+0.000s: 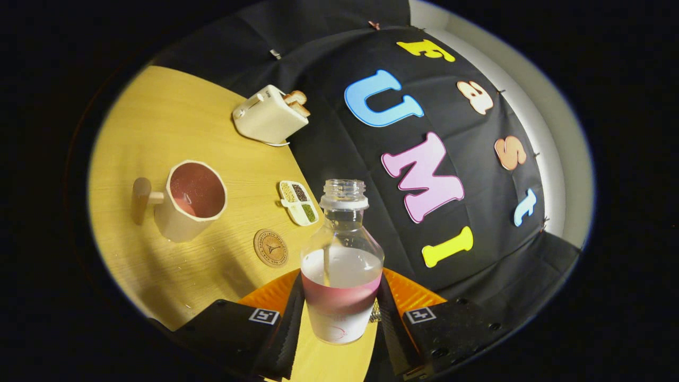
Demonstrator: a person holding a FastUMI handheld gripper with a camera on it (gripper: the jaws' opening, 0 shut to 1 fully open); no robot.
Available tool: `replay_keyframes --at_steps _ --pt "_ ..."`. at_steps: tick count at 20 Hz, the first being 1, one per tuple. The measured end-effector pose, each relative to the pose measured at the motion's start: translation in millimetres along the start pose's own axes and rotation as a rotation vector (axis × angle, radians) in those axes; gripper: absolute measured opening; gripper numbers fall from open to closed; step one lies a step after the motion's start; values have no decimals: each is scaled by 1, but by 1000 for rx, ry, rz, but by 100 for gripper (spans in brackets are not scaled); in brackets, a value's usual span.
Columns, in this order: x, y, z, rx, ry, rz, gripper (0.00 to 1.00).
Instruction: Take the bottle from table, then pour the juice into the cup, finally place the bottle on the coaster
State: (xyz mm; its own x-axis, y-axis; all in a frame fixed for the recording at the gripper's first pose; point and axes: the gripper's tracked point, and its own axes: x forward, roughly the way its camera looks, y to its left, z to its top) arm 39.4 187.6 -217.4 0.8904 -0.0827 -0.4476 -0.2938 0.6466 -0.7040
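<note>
Your gripper (pixel 339 313) clamps the uncapped juice bottle (pixel 342 265) between both fingers, lifted above the table (pixel 159 122). The cup (pixel 193 199), left of the coaster (pixel 271 248), already holds juice. Tilt it on the way and it may spill. The coaster's embossed writing is illegible.
</note>
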Motion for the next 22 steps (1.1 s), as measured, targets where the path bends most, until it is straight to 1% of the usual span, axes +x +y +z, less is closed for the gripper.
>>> replay_keyframes --at_steps 6,11,22 --pt "6 24 7 -149 1 41 71" --pt "8 34 11 -301 -4 43 71" --pt "13 50 12 -484 7 68 70"
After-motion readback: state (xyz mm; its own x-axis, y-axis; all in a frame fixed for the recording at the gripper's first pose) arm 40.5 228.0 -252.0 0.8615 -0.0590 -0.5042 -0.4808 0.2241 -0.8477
